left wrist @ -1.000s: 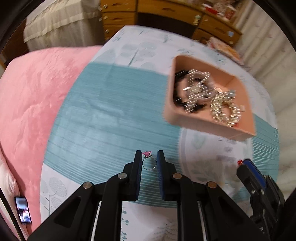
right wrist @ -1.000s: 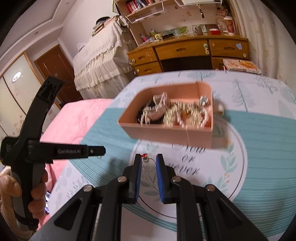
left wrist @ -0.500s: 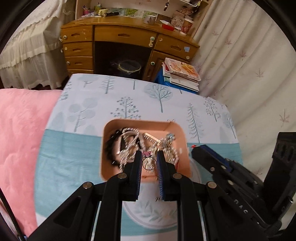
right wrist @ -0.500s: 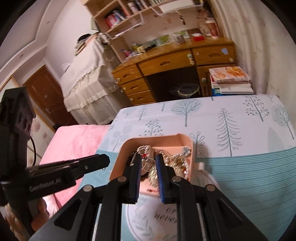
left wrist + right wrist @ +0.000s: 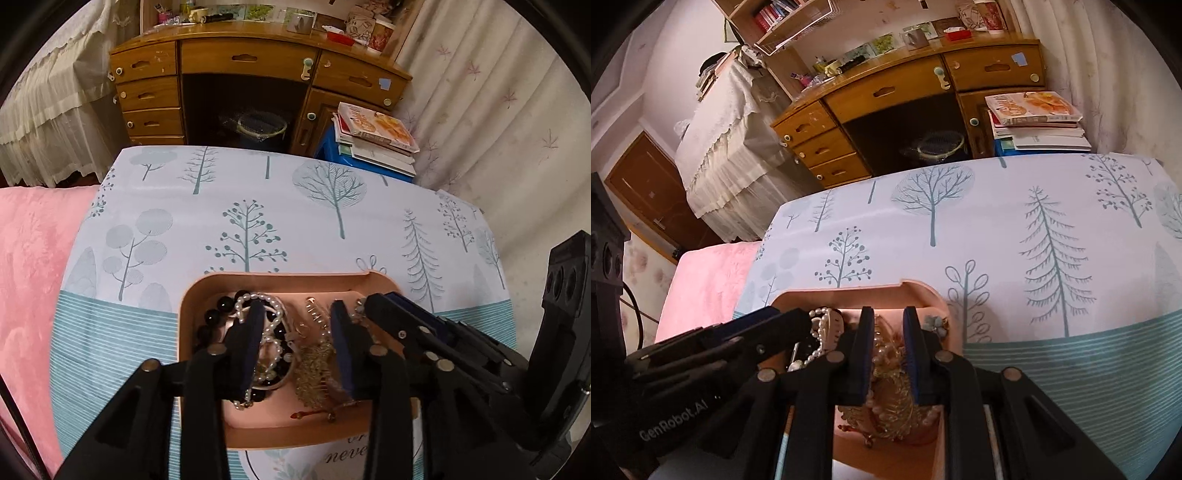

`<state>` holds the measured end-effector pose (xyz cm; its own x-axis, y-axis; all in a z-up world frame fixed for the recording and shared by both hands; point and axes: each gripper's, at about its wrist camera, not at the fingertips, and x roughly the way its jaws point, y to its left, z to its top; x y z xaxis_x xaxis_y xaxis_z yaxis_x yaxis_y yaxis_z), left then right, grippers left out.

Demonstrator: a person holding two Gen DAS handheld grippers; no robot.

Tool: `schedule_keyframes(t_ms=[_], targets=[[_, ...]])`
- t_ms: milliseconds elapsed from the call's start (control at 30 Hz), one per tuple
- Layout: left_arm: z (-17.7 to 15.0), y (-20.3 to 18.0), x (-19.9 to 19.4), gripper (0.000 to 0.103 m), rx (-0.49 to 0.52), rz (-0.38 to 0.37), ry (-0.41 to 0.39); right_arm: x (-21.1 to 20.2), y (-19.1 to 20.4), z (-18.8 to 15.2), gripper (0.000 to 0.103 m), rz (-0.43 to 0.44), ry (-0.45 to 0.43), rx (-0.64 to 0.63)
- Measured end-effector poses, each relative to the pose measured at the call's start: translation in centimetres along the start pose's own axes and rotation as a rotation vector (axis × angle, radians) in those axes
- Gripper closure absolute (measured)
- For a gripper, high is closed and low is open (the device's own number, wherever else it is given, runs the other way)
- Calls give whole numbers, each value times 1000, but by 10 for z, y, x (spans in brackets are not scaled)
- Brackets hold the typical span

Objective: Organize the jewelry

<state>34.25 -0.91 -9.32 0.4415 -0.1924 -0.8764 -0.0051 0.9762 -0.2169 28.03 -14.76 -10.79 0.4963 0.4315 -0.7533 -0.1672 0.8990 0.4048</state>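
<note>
Jaws of both grippers, left (image 5: 297, 328) and right (image 5: 888, 332), parted and empty above one pink tray (image 5: 207, 284) of jewelry.

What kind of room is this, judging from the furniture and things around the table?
Most likely a bedroom at home. A wooden desk with drawers stands by a curtain, a pink quilt lies beside the table, and a stack of books sits nearby.

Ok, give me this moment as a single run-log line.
task: organize jewelry | left gripper: open, over pink tray | right gripper: open, over tray | tray: pearl bracelet, black beads, gold piece
</note>
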Motion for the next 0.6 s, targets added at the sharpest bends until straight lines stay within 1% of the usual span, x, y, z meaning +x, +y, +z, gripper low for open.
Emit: schedule_keyframes(t_ms=[33,67,100,133,267,333,400,500,567,600], targets=[[-1,2,-1,51,-1,-2,-1,0,-1,0,86,-8,-3,3],[-2,4,-3,46,1,0,-9,-1,-1,-1,86,-17,-8,4],[-3,5,-6,38,6,5,-18,-3,-1,-3,86,-21,-14,3],[-4,6,-9,35,11,11,-30,-5,0,-4,87,-27,-19,-2],[-16,8,-31,31,47,25,-59,-22,10,-12,87,-54,-46,-34],[-25,6,-47,23,74,42,-81,-36,17,-18,87,-68,-66,-50],[-36,3,-66,22,108,71,-114,-53,24,-27,87,-89,-89,-78],[-56,-1,-96,11,146,100,-165,-78,33,-42,86,-129,-120,-114],[-70,-2,-114,11,155,118,-200,-96,36,-54,79,-153,-135,-128],[-79,-3,-124,11,160,126,-214,-105,37,-61,77,-160,-144,-132]])
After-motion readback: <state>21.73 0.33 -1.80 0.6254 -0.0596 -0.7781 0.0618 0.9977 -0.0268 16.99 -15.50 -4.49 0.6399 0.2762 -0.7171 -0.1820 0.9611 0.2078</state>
